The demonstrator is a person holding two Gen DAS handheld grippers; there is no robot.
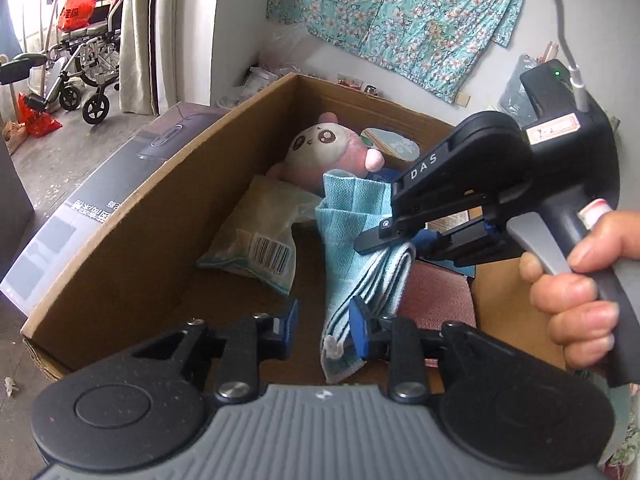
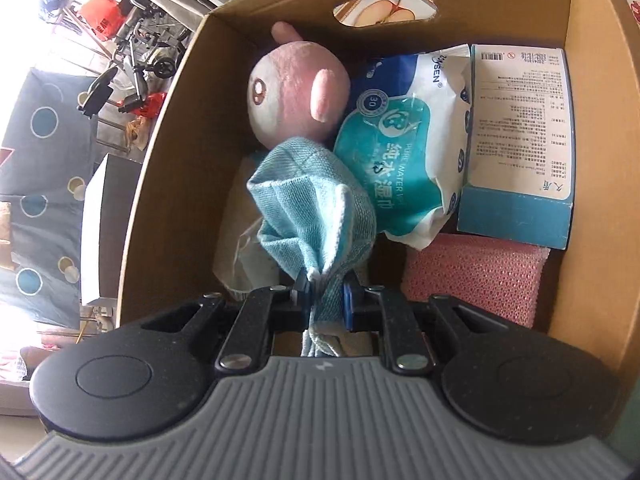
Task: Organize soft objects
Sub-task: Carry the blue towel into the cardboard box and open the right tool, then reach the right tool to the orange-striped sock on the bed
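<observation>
Both cams sit just behind their own fingers, pitched steeply down into the open brown cardboard box. The left wrist view looks in over a near corner, with the right black handheld gripper crossing from the right. The right wrist view sits closer, aimed at the box's far wall. Shared: box interior, the light-blue woven cloth, the pink-and-white plush toy and the pink mesh sponge.

Setting: a lived-in home room used for storage. A cardboard box stands on a bare floor. Behind the box, a floral cloth hangs on the white wall. Left of the box, past a curtain, a wheelchair is parked.
</observation>
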